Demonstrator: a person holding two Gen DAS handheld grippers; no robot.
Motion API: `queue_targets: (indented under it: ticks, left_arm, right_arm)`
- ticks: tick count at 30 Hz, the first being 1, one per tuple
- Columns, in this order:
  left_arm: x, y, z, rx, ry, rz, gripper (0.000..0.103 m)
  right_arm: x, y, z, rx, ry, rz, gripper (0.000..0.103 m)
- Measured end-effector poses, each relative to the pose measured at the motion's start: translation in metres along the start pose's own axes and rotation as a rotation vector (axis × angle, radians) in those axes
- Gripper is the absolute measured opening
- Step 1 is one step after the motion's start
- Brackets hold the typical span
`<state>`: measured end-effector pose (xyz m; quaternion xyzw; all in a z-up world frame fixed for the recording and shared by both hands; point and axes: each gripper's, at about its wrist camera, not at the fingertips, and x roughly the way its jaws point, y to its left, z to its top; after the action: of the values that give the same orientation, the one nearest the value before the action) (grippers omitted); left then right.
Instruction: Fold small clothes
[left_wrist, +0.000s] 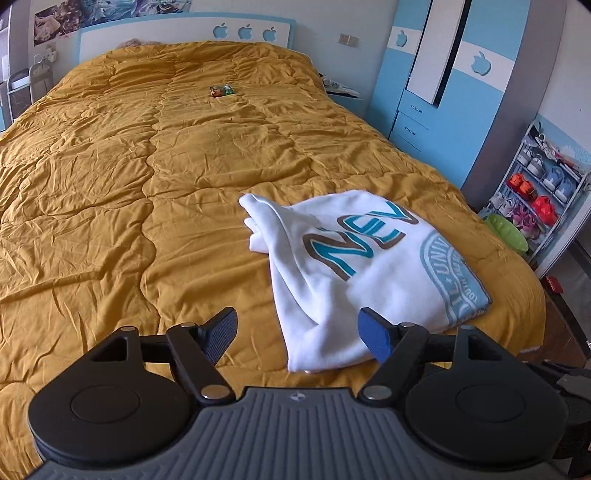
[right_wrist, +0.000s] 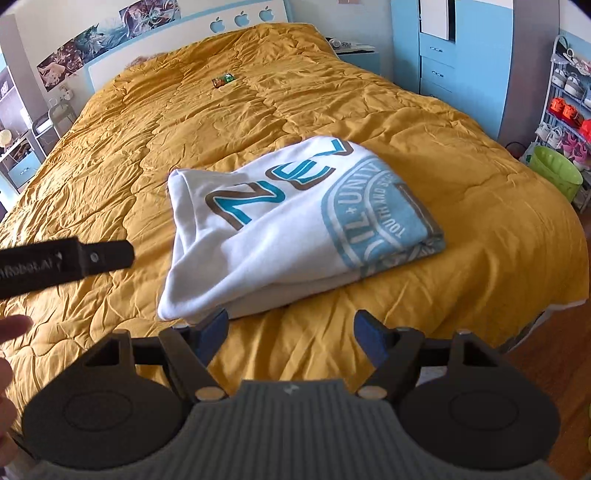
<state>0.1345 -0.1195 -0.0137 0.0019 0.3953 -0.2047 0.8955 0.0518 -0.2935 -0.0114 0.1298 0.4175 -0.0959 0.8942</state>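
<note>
A white garment (left_wrist: 351, 266) with blue-and-brown lettering and a light blue round emblem lies folded on the mustard quilt (left_wrist: 147, 184), near the bed's front right corner. My left gripper (left_wrist: 297, 325) hovers open above the garment's near left corner, and neither pad touches cloth. In the right wrist view the folded garment (right_wrist: 280, 229) lies just ahead. My right gripper (right_wrist: 291, 321) is open over the quilt (right_wrist: 443, 166) at the garment's near edge, gripping nothing. The left tool's black body (right_wrist: 74, 258) juts in from the left edge.
A small green-and-orange packet (left_wrist: 222, 90) lies far up the bed. Blue wardrobe (left_wrist: 443, 92), shoe rack (left_wrist: 543, 192) and green basin (right_wrist: 554, 171) stand past the bed's right edge. A person's hand (right_wrist: 11, 328) shows at the left edge.
</note>
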Motion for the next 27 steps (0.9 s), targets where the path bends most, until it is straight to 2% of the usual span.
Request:
queue_targets:
  ticks: [3, 5, 7, 17, 27]
  left_arm:
    - [0.003, -0.007, -0.013, -0.021, 0.013, 0.008, 0.082]
    - [0.003, -0.012, -0.021, -0.043, 0.014, 0.041, 0.07]
    - [0.002, -0.016, -0.024, -0.044, 0.023, 0.062, 0.065]
    - [-0.002, -0.026, -0.029, -0.001, 0.031, 0.052, 0.064]
    - [-0.001, -0.027, -0.033, -0.022, 0.034, 0.053, 0.064]
  right_arm:
    - [-0.006, 0.001, -0.004, -0.006, -0.009, -0.01, 0.071]
    - [-0.008, 0.001, -0.004, -0.011, -0.012, -0.016, 0.071]
    - [-0.007, 0.003, -0.005, -0.029, -0.004, -0.028, 0.071]
    - [-0.007, 0.0, -0.011, -0.03, -0.005, -0.021, 0.071]
    - [-0.003, -0.004, -0.014, -0.007, 0.003, -0.026, 0.07]
